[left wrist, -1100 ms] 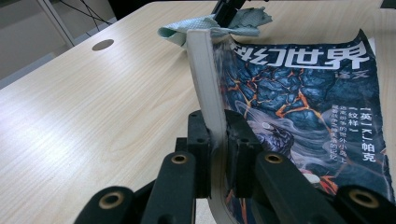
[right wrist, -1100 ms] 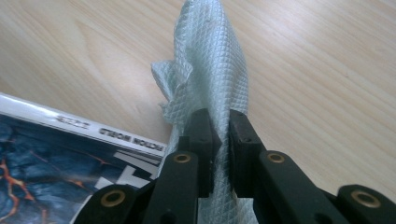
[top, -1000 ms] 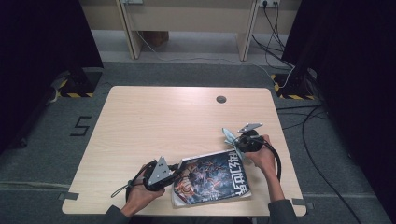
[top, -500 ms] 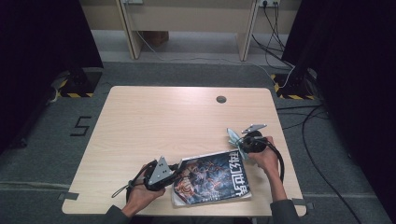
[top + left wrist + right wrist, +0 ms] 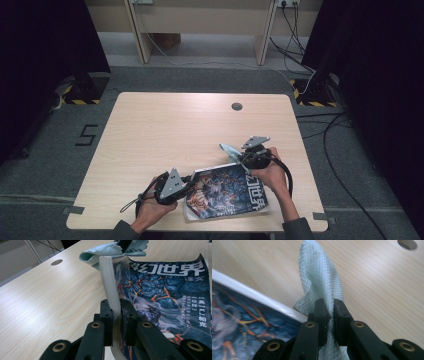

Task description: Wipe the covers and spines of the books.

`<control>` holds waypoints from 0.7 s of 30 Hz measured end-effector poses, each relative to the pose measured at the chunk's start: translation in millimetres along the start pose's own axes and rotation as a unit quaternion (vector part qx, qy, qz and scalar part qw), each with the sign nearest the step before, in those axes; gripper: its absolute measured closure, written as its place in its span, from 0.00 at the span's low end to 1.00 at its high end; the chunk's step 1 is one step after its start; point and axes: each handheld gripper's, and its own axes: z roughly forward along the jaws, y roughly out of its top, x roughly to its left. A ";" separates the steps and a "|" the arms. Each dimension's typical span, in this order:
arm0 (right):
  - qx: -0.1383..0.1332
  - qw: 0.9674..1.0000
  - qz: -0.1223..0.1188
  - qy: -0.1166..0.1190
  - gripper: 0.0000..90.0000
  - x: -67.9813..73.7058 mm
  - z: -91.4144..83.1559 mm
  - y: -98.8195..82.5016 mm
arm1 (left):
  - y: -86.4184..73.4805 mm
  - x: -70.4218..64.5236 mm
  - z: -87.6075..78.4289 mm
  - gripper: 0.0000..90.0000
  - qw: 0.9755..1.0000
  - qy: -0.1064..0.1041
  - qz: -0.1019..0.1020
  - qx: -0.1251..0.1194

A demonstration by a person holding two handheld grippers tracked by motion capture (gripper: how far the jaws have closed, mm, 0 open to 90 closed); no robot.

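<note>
The book [image 5: 227,192] lies flat on the near part of the bench [image 5: 165,130], close to the front edge, its dark cover of blue rock and orange cracks facing up and white characters along the right-hand end. Its spine edge sits on the left, and there the left tool [image 5: 116,315] is clamped on it: in the left gripper view the two black jaws press from either side on the pale spine and cover edge, with no gap to be seen between pads and book. That edge stands lifted between the jaws while the rest of the cover runs away flat.

At the book's far right corner hangs the cloth [image 5: 322,282], a pale green-blue wipe with a quilted pattern. The right tool [image 5: 330,315] is closed tight on it, the fabric pinched between the jaws and rising in a crumpled fold above them, just beside the book's white edge.

In the high view the left hand [image 5: 150,207] rests low on the bench at the book's left, tool [image 5: 187,182] pointing right. The right hand [image 5: 272,172] is at the book's upper right corner, its tool [image 5: 239,156] pointing left with the cloth [image 5: 230,149] over bare wood.
</note>
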 end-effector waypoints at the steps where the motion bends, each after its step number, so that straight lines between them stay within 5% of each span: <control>1: 0.003 1.000 -0.005 -0.002 0.93 3.2 -0.9 1.9 | 0.3 -0.3 -0.3 0.91 1.000 0.000 0.002 0.002; 7: -0.004 1.000 -0.003 -0.004 0.93 9.2 -2.7 2.8 | 0.7 -2.7 -0.8 0.91 1.000 0.005 0.012 0.001; 13: 0.012 0.999 0.016 -0.033 0.93 -6.5 4.2 -8.9 | 0.6 -3.9 -1.3 0.91 1.000 0.004 0.016 0.000; 18: 0.021 0.997 0.061 -0.052 0.93 -30.2 6.8 -28.5 | 0.9 -2.9 -0.6 0.90 1.000 0.006 0.015 0.002; 21: 0.014 0.997 0.061 -0.048 0.93 -27.5 3.2 -27.9 | 0.8 -2.8 -0.6 0.90 1.000 0.007 0.014 0.002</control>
